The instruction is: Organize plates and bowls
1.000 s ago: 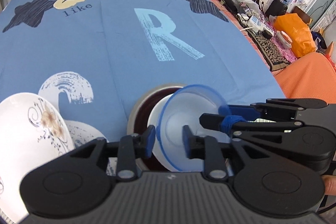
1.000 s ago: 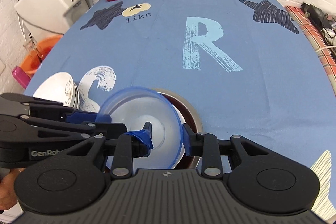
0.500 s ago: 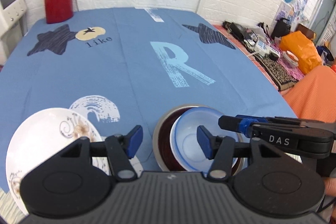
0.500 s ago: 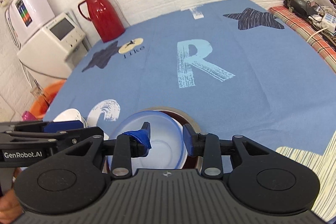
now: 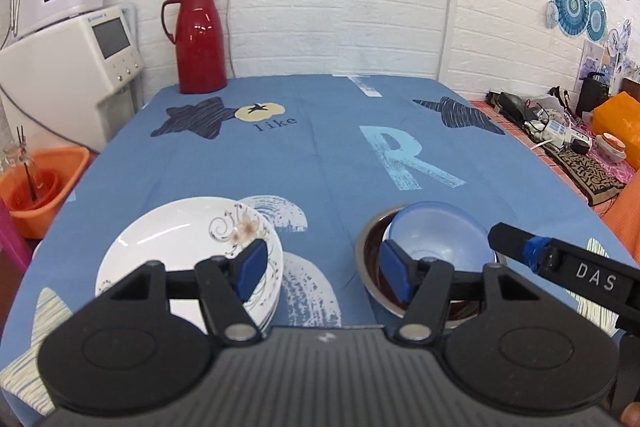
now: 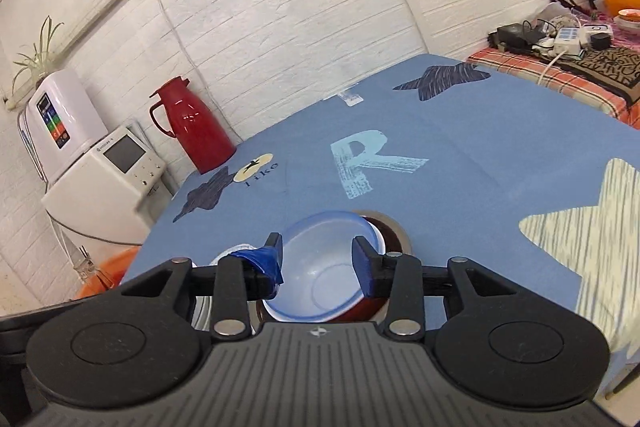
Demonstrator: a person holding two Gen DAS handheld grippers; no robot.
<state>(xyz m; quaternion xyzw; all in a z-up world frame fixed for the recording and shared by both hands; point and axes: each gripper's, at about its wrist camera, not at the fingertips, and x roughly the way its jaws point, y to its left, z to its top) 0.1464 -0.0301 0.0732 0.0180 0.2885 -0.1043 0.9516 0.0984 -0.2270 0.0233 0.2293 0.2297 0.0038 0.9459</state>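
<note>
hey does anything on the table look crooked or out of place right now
Only the blue bowl: it sits tilted and off-centre in the metal bowl, leaning toward one side rather than nested flat. The plates are stacked neatly, and nothing looks spilled or broken.

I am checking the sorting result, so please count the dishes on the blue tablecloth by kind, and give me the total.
Plates: 1 visible stack of white floral plates; number in it unclear.
Bowls: 3, nested: translucent blue plastic bowl in a white bowl, in a steel bowl with dark red inside.
Total: 3 bowls and 1 plate stack.
</note>
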